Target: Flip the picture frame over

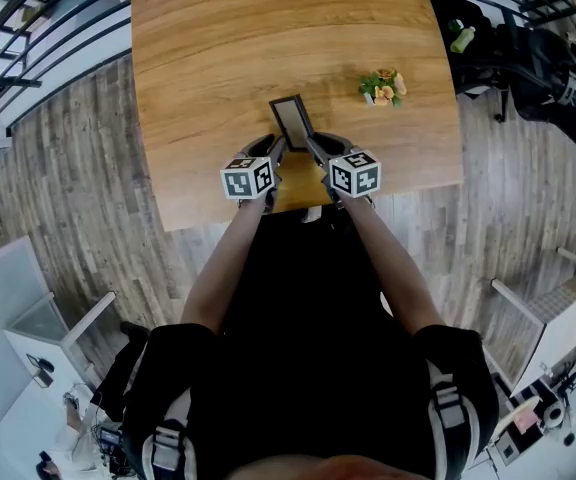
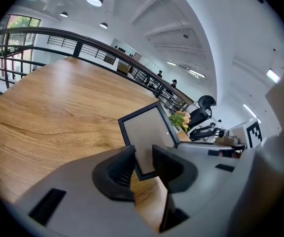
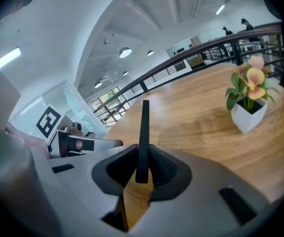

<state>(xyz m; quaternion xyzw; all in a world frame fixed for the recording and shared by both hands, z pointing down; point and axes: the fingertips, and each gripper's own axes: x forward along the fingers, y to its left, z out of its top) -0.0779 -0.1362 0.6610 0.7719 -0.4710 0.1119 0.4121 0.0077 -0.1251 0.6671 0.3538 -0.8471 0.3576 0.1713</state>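
Observation:
The picture frame [image 1: 294,120] is black-rimmed with a grey panel and is held up on edge over the front part of the wooden table [image 1: 218,48]. My right gripper [image 1: 314,148] is shut on its lower end. In the right gripper view the frame [image 3: 143,127] shows edge-on, with the right gripper's [image 3: 141,168] pads pressed on both faces. My left gripper [image 1: 276,148] is close on the frame's other side. In the left gripper view the frame [image 2: 149,127] faces the camera. Its lower corner shows past the gap of the left gripper [image 2: 143,164], whose jaws stand apart without pressing on it.
A small white pot of orange flowers [image 1: 383,88] stands on the table to the right of the frame, also plain in the right gripper view [image 3: 249,113]. The table's front edge [image 1: 308,203] lies just under both grippers. Black chairs [image 1: 528,58] stand off the right side.

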